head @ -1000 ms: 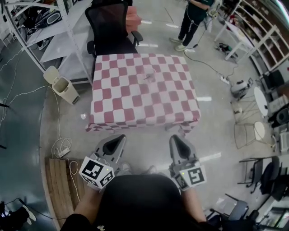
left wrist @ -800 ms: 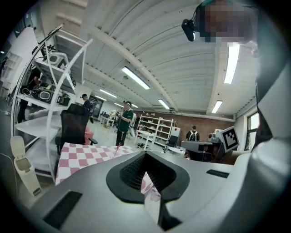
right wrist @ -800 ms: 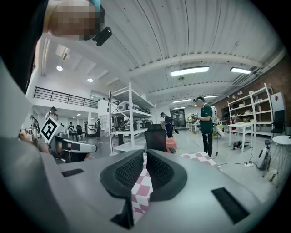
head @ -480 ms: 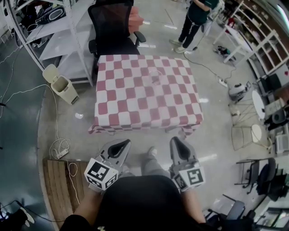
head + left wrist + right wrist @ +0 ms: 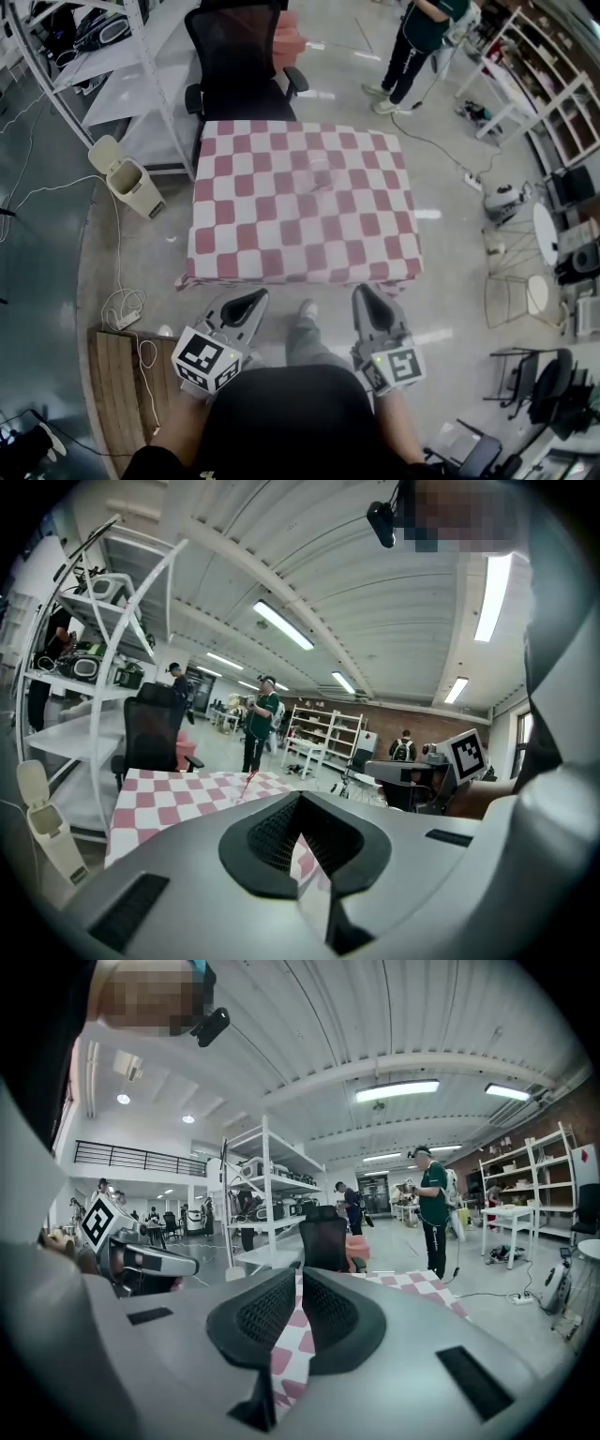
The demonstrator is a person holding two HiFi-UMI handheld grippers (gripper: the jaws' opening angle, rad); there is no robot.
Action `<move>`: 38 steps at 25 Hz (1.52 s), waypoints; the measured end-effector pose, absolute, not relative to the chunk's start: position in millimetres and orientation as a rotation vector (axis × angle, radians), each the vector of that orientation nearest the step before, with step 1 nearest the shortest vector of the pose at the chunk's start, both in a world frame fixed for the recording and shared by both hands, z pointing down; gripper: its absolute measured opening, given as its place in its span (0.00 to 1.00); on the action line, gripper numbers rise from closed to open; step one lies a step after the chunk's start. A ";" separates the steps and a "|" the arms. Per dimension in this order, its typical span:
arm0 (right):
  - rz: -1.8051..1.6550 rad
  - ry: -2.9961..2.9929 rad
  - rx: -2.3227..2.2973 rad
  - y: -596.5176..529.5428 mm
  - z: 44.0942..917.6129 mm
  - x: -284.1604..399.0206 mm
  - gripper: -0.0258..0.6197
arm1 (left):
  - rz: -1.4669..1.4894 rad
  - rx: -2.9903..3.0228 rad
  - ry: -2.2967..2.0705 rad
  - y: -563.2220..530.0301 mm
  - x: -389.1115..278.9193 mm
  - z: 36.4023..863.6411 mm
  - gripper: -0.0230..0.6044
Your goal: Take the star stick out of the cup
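A table with a red-and-white checked cloth [image 5: 300,211] stands ahead of me. Near its far middle is a small clear cup [image 5: 316,171], too faint here to make out the stick in it. In the left gripper view a thin red stick [image 5: 248,780] rises from the tabletop in the distance. My left gripper [image 5: 257,299] and right gripper [image 5: 362,292] hang low in front of my body, well short of the table's near edge. Both are shut with nothing in them. The left gripper [image 5: 300,799] and right gripper [image 5: 300,1274] each show only a narrow slit between the jaws.
A black office chair [image 5: 239,56] stands behind the table. At the left are metal shelving [image 5: 94,56] and a beige bin [image 5: 127,178]. A person [image 5: 417,47] stands at the back right. A wooden pallet [image 5: 122,384] and cables lie by my left side; chairs crowd the right.
The view has shifted a little toward the table and a foot now shows between the grippers. Both grippers stay shut and low in much the same place.
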State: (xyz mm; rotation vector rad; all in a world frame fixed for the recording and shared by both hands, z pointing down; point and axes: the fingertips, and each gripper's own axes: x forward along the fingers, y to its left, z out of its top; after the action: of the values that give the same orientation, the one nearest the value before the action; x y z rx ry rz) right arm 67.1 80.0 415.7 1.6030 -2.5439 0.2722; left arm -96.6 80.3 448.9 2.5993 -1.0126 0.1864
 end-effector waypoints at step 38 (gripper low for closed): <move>0.361 -2.661 1.047 -143.3 491.9 101.9 0.10 | 0.256 2.297 -1.398 -69.2 -58.4 453.7 0.10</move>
State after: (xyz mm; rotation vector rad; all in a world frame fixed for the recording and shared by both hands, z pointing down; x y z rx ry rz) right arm 101.9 -143.3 491.9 1.0466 -2.6610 0.3611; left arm -58.4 -69.2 453.7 2.2974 -1.3979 0.2562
